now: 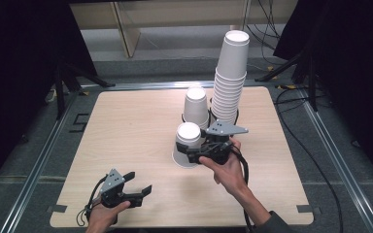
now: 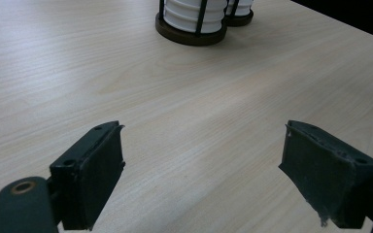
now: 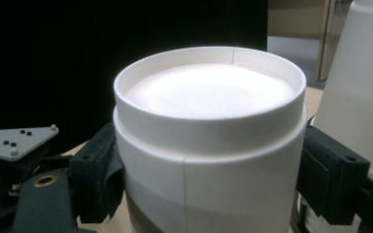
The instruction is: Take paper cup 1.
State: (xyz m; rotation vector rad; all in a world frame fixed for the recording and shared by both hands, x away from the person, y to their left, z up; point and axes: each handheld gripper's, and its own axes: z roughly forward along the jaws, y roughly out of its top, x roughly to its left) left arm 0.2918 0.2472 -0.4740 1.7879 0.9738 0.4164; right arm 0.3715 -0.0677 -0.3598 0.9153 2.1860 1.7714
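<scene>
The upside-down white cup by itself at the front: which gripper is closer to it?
The right gripper. Its jaws sit on either side of the upside-down white cup, gripping it. The left gripper is off near the table's front edge, well apart from the cup, with nothing between its open jaws.

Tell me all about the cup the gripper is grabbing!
The cup is white and looks like paper, with a thin seam down its side. It is upside down, so its flat bottom with a raised rim faces up, and it gets wider toward the table. In the right gripper view it looks like two cups nested together. The right gripper clamps it from both sides with black pads. It sits in front of another upside-down cup.
</scene>
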